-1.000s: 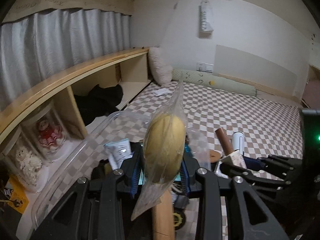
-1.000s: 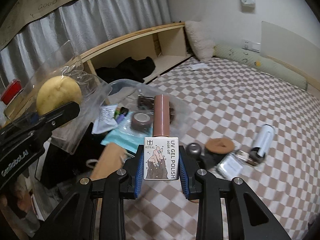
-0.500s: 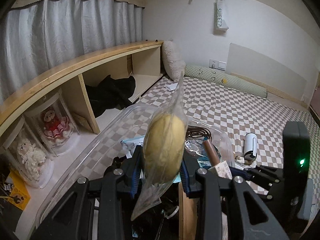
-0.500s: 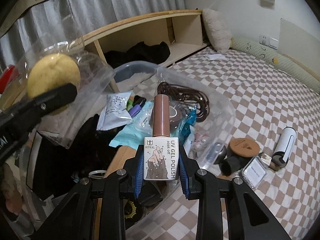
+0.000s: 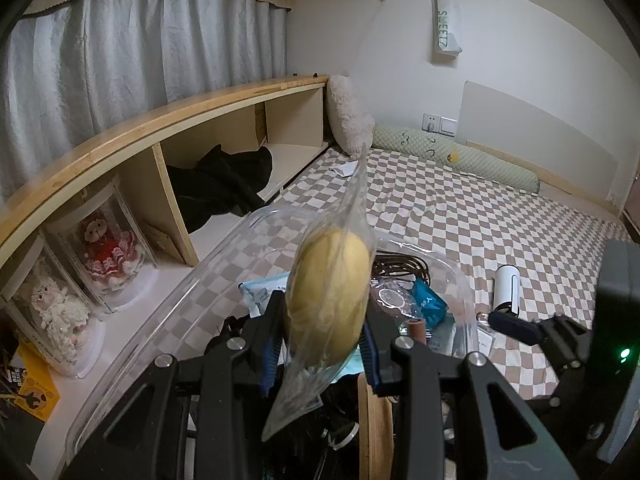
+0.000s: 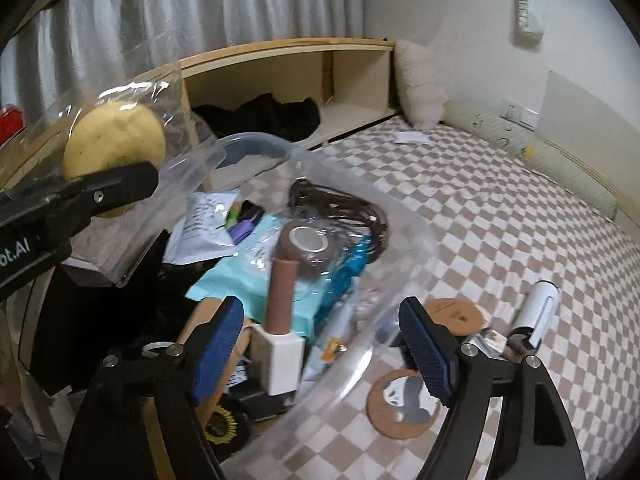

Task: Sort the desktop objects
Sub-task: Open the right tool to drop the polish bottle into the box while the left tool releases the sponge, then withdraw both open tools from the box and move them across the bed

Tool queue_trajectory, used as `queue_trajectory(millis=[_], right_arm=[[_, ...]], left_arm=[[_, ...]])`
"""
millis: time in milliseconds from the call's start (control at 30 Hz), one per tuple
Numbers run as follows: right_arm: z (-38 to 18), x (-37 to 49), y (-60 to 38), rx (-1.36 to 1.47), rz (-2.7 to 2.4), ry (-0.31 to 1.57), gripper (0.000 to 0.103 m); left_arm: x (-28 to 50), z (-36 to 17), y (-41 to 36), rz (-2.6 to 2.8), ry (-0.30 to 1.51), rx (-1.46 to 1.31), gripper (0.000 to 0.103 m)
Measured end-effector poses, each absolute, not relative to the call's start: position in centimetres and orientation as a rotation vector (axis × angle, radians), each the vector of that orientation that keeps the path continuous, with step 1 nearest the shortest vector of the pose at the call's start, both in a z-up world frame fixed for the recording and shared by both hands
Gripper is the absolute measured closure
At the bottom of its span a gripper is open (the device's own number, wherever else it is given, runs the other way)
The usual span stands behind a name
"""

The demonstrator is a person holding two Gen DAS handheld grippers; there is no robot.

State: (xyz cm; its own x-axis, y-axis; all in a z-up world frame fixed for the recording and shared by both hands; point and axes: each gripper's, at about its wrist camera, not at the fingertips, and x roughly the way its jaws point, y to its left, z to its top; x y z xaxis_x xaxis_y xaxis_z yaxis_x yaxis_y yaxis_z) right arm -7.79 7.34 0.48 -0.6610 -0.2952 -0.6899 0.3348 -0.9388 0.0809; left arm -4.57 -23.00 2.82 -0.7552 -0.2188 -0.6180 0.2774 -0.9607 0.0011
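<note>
My left gripper [image 5: 322, 344] is shut on a yellow sponge in a clear plastic bag [image 5: 328, 300] and holds it above the clear plastic bin [image 5: 168, 320]; it also shows in the right wrist view [image 6: 114, 148]. My right gripper [image 6: 320, 344] is open over the bin's near rim [image 6: 360, 364]. The nail polish bottle [image 6: 282, 328], white with a brown cap, is free between the jaws and sits among the bin's contents, slightly blurred.
The bin holds a brown tape roll [image 6: 306, 248], teal packets [image 6: 240, 276], dark cords [image 6: 340, 208] and papers. On the checkered bed lie a white tube [image 6: 536, 312], cork discs [image 6: 452, 314] and a small jar. A wooden shelf [image 5: 160, 136] runs along the left.
My right gripper has opened and let go of the nail polish bottle, which has dropped into the bin. Both grippers have moved forward over the bin. The left still holds the bagged sponge.
</note>
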Motion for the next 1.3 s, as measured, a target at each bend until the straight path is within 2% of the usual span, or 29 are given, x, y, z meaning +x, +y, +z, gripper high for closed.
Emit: queue_trajectory(millis=[167, 233, 267, 300, 433, 533, 767, 867, 1000, 1033, 1067, 1133, 1300], right_arm=[[0.3, -8.1, 8.3, 1.084, -2.600, 0.078, 0.023], [0.3, -8.2, 8.6, 1.086, -2.603, 0.084, 0.023], [0.3, -8.2, 8.7, 1.085, -2.605, 0.086, 0.023], [0.4, -8.2, 8.8, 1.085, -2.605, 0.088, 0.023], [0.3, -8.0, 9.0, 1.082, -2.605, 0.106, 0.023], [0.2, -7.7, 9.2, 1.085, -2.610, 0.124, 0.023], [0.7, -7.0, 10.2, 1.076, -2.628, 0.120, 0.023], [1.1, -6.6, 10.8, 1.062, -2.639, 0.094, 0.023], [1.6, -6.1, 11.6, 1.051, -2.650, 0.084, 0.023], [1.7, -5.9, 11.9, 1.044, -2.660, 0.087, 0.021], [1.9, -5.8, 12.1, 1.036, -2.670, 0.085, 0.010], [2.1, -5.5, 12.7, 1.018, -2.689, 0.074, 0.000], [2.4, -5.1, 14.2, 1.016, -2.721, 0.060, 0.000]], left_arm=[[-5.3, 1.9, -23.1, -2.699, 0.145, 0.980, 0.065], [-5.4, 1.7, -23.1, -2.683, 0.142, 0.979, 0.047], [-5.3, 1.8, -23.1, -2.676, 0.139, 0.965, 0.029], [-5.2, 1.9, -23.1, -2.670, 0.136, 0.944, 0.018], [-4.7, 2.3, -23.3, -2.684, 0.167, 0.918, 0.017], [-4.6, 2.2, -23.2, -2.678, 0.167, 0.916, 0.008], [-4.4, 2.4, -22.4, -2.698, 0.145, 0.912, 0.007], [-4.3, 2.4, -22.0, -2.698, 0.128, 0.915, 0.001], [-3.9, 2.7, -21.4, -2.705, 0.101, 0.886, 0.000], [-3.8, 2.9, -21.2, -2.709, 0.093, 0.879, 0.000], [-3.8, 3.0, -21.0, -2.714, 0.085, 0.874, 0.000], [-3.7, 3.1, -20.7, -2.719, 0.078, 0.877, 0.000], [-3.6, 3.3, -19.8, -2.739, 0.070, 0.907, 0.000]])
